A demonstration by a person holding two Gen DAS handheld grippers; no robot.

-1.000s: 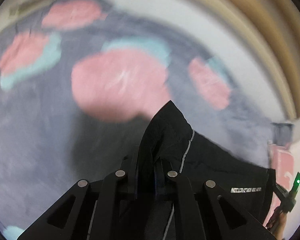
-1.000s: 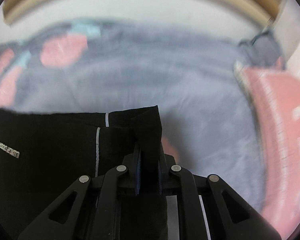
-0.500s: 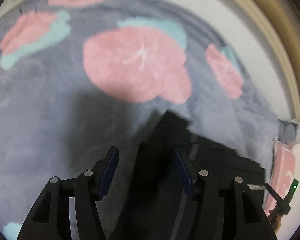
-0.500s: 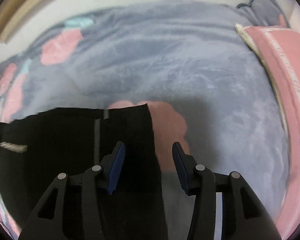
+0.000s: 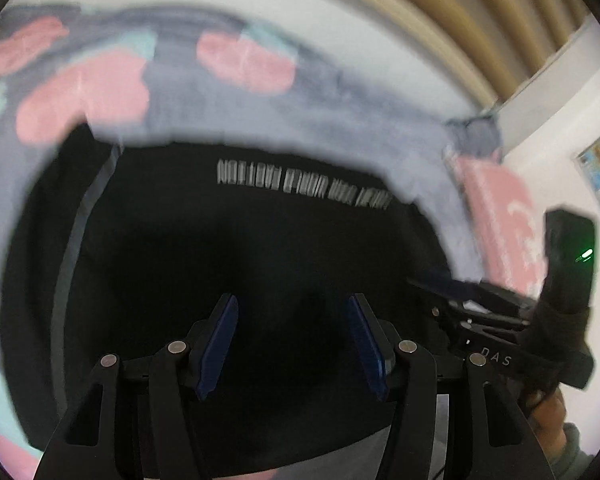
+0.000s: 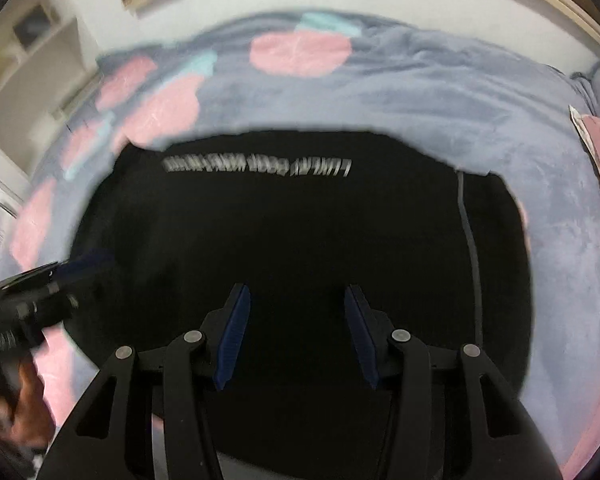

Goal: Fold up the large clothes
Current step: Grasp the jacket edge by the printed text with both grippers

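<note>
Black garment [image 5: 260, 240]: lies flat on grey bed blanket [image 6: 440, 92] with pink spots, white letters in a row near its far edge | left tongs [image 5: 292, 344]: open, holding nothing | right tongs [image 6: 296, 336]: open, holding nothing | change: a second ago both tongs pinched the cloth; now it is let go
</note>
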